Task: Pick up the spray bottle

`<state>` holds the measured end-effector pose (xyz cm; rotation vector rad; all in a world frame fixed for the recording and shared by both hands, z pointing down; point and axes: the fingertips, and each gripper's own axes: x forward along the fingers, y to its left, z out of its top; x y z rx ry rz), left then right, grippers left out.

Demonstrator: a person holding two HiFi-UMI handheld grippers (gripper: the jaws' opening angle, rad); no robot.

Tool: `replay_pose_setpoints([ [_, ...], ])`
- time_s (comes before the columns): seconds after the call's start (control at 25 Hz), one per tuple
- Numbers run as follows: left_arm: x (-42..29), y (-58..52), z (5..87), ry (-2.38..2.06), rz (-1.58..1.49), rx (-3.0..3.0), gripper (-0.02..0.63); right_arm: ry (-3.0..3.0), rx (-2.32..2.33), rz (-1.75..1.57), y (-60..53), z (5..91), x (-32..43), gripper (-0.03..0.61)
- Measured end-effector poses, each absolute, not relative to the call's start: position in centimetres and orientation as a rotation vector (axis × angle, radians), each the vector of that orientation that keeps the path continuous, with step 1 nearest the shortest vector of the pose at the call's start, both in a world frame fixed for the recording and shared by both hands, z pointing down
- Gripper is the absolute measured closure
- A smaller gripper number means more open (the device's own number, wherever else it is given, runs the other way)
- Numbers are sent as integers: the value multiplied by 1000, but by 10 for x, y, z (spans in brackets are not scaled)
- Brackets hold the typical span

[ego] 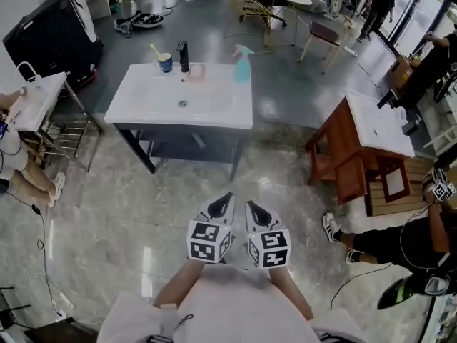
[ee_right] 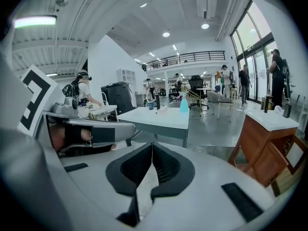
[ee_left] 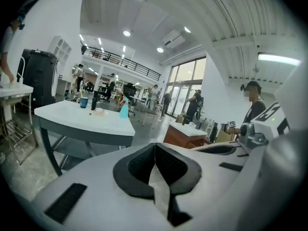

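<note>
Right hand-held gripper point(ee_right: 152, 147) — jaws together, empty — well apart from the teal spray bottle point(ee_right: 184, 104) on the white table point(ee_right: 159, 117)

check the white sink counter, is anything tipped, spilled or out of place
Nothing stands out. The spray bottle, the black faucet and the blue cup all stand upright along the far edge of the counter. No spill shows on its white top.

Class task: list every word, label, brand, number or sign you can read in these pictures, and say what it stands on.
No readable text anywhere.
Cubes on the left gripper and right gripper: black-and-white square patterns, not words.
On the spray bottle: any label too small to read.
</note>
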<state>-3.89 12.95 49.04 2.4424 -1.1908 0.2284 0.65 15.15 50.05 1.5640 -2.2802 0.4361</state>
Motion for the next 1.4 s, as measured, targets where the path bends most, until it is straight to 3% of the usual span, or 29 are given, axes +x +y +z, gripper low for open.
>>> replay_pose_setpoints([
  [1.4, -61, 111, 500, -1128, 290, 2482, 588, -2274, 1603, 474, 125, 509, -21, 551],
])
